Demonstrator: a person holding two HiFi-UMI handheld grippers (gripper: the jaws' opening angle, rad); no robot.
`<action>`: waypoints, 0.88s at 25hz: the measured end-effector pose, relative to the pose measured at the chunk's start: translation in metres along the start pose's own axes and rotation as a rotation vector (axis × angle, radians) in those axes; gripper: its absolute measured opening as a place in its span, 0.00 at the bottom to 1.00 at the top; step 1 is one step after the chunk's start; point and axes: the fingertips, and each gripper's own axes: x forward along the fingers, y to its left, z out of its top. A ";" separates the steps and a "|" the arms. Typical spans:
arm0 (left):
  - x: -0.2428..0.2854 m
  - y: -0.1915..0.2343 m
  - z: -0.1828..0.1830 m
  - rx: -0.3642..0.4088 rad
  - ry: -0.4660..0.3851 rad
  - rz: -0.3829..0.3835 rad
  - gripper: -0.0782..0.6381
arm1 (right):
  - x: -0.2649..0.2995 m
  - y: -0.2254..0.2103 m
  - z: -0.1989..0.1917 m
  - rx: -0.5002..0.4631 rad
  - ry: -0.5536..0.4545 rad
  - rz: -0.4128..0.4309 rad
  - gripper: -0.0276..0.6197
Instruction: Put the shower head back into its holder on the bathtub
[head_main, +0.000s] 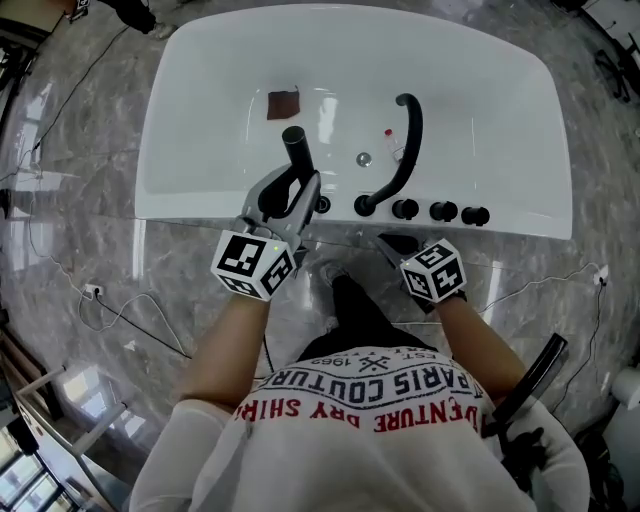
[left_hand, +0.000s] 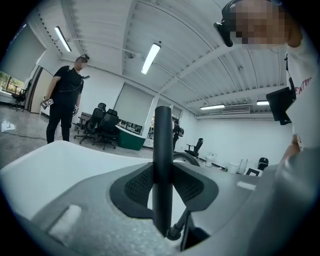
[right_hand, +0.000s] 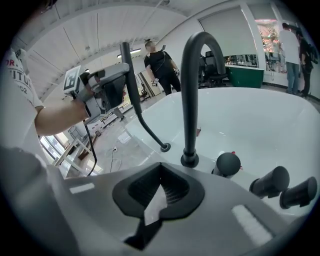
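The black stick-shaped shower head stands upright over the tub's near rim, with my left gripper shut on its lower part. In the left gripper view the shower head runs straight up between the two pads, and its hose hangs below. The right gripper view shows the hose curving down into the round black holder on the rim, left of the tall black faucet. That holder lies just right of my left gripper. My right gripper is shut and empty just before the rim.
Three black knobs sit on the rim of the white bathtub, right of the faucet. A brown patch and a drain lie in the tub. Cables trail on the marble floor. A person stands beyond the tub.
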 end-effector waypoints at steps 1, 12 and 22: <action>0.002 0.003 -0.009 -0.006 0.004 0.005 0.28 | 0.000 -0.003 -0.005 0.005 0.005 -0.003 0.05; 0.017 0.037 -0.069 -0.064 -0.015 0.055 0.28 | 0.009 -0.014 -0.045 0.044 0.057 -0.018 0.05; 0.025 0.049 -0.114 -0.071 -0.020 0.073 0.28 | 0.012 -0.023 -0.073 0.120 0.061 -0.038 0.05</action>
